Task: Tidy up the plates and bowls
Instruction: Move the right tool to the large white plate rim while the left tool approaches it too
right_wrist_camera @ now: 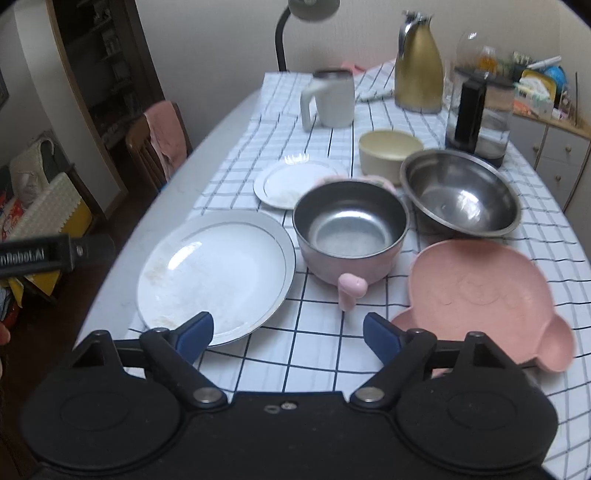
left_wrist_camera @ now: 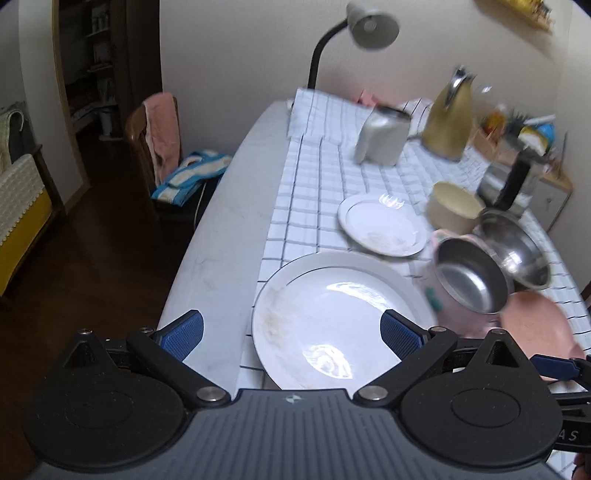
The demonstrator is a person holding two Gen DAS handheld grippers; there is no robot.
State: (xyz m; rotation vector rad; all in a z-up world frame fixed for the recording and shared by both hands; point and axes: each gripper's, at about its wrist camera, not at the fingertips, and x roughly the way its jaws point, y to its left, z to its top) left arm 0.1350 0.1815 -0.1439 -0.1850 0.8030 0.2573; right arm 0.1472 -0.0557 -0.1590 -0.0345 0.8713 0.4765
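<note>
Plates (right_wrist_camera: 216, 275) and bowls (right_wrist_camera: 351, 225) lie unsorted on the worktop (left_wrist_camera: 207, 258); left tool (left_wrist_camera: 291, 332) and right tool (right_wrist_camera: 288, 332) gape empty.

Checked tablecloth (right_wrist_camera: 325, 343), grey mug (right_wrist_camera: 332, 99), gold thermos jug (right_wrist_camera: 419, 74), desk lamp (left_wrist_camera: 373, 22), glass kettle (right_wrist_camera: 480, 118), wooden chair (right_wrist_camera: 147, 147)

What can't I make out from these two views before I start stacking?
- Cream bowl: its near side is hidden behind the steel bowl in the right wrist view.
- Pink plate: in the left wrist view, partly covered by the pink pot and the tongs' arm.
- Far clutter: blurred in the left wrist view.
- Shelf contents: too dark and small.
</note>
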